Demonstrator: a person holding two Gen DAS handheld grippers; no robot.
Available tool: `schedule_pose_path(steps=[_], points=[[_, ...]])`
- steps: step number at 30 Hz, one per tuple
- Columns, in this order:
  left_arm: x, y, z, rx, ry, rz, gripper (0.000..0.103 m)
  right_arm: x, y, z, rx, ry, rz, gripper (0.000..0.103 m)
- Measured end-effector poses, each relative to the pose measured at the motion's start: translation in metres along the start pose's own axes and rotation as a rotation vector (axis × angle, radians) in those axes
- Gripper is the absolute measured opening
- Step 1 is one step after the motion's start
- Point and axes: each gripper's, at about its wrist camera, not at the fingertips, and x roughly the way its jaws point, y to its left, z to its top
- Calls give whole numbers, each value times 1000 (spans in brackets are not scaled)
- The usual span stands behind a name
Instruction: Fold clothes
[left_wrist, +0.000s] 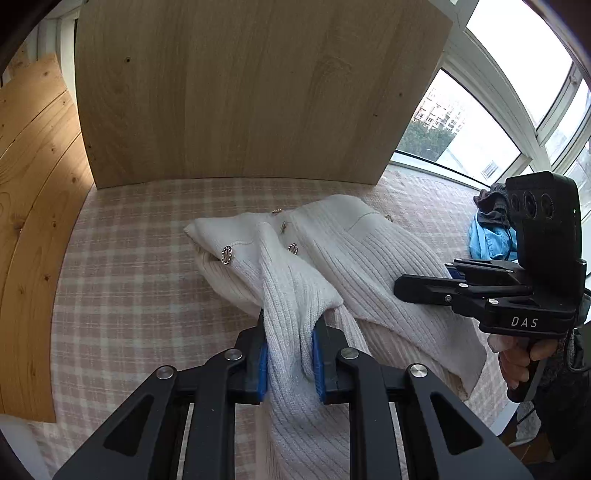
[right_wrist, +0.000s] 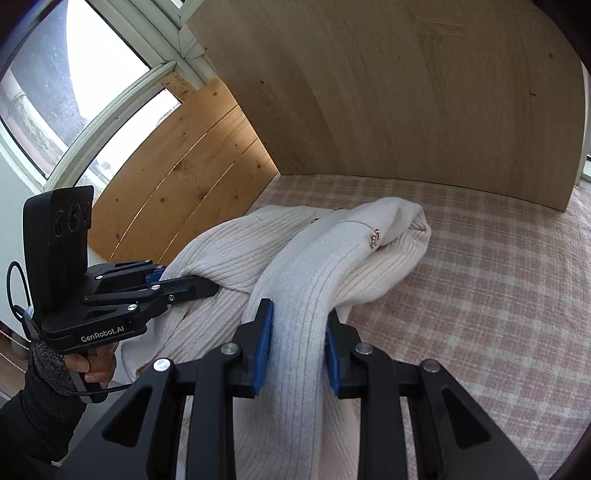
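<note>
A white ribbed knit cardigan (left_wrist: 354, 251) with jewelled oval buttons lies bunched on the pink checked bedcover (left_wrist: 140, 280). My left gripper (left_wrist: 290, 332) is shut on a fold of its knit fabric near the front edge. My right gripper (right_wrist: 299, 317) is shut on another fold of the same cardigan (right_wrist: 332, 251). Each gripper shows in the other's view: the right gripper (left_wrist: 402, 288) at the cardigan's right side, the left gripper (right_wrist: 210, 286) at its left side. The cardigan's lower part hangs toward the cameras and is partly hidden by the jaws.
A light wooden board (left_wrist: 258, 92) stands upright behind the bed. A pine plank wall (left_wrist: 33, 206) closes the left side. Windows (left_wrist: 498, 110) lie to the right. A pile of blue and dark clothes (left_wrist: 491, 236) sits at the far right.
</note>
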Motion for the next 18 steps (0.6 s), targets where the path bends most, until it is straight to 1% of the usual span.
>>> schedule_pose_path(steps=[3, 6, 8, 10, 12, 13, 16, 17, 18], points=[[-18, 41, 7, 18, -21, 49, 17, 34, 33, 22, -14, -31, -14, 25], [-23, 78, 19, 31, -47, 103, 17, 54, 51, 36, -16, -66, -16, 25], [-25, 103, 28, 38, -65, 137, 17, 76, 56, 44, -13, -74, -25, 25], [-17, 127, 32, 43, -65, 168, 17, 106, 52, 45, 43, -48, -16, 25], [1, 151, 29, 20, -41, 192, 17, 142, 45, 36, 75, 11, -33, 25], [15, 164, 25, 5, -15, 204, 17, 157, 43, 29, 78, 46, -47, 25], [60, 190, 2, -18, 92, 263, 17, 180, 38, 11, 86, 76, -58, 25], [67, 196, -6, -21, 105, 278, 17, 179, 37, 11, 91, 74, -54, 25], [70, 200, -12, -19, 100, 291, 17, 179, 37, 11, 96, 73, -51, 26]])
